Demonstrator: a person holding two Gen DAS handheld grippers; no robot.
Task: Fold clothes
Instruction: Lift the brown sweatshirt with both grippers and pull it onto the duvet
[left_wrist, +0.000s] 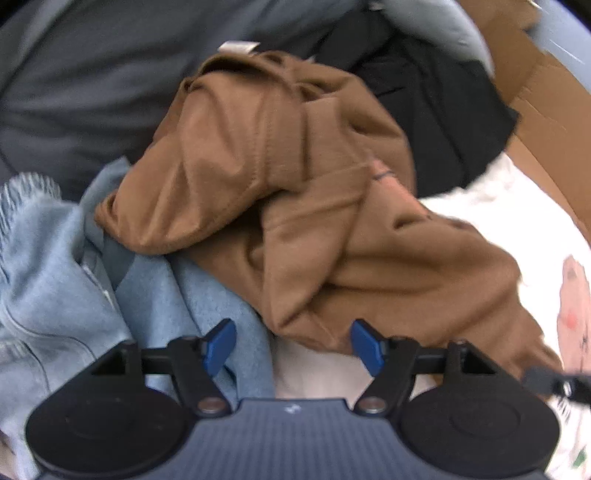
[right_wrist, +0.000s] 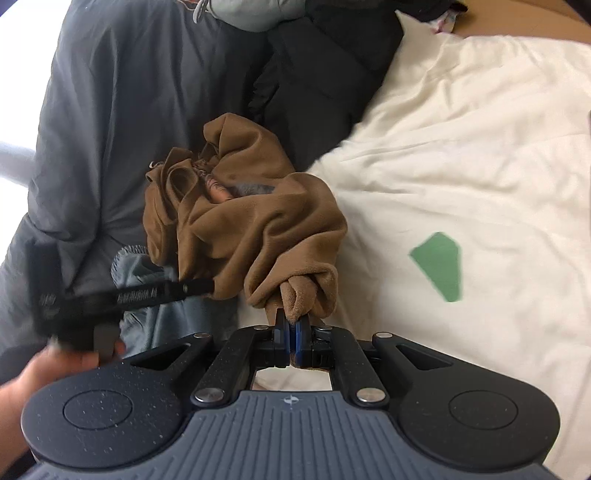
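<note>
Right gripper (right_wrist: 293, 334) clamped tight on a bunched edge of the brown garment (right_wrist: 236, 221) at frame centre – left gripper (left_wrist: 293, 345) jaws wide apart, holding nothing, over the same crumpled cloth.

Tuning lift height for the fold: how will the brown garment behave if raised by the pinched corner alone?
Likely floppy: the brown garment bunches and sags from the right hand-held gripper. Probably light, since a thin pinch holds it. Its loose folds lying on the blue garment may drag.
</note>
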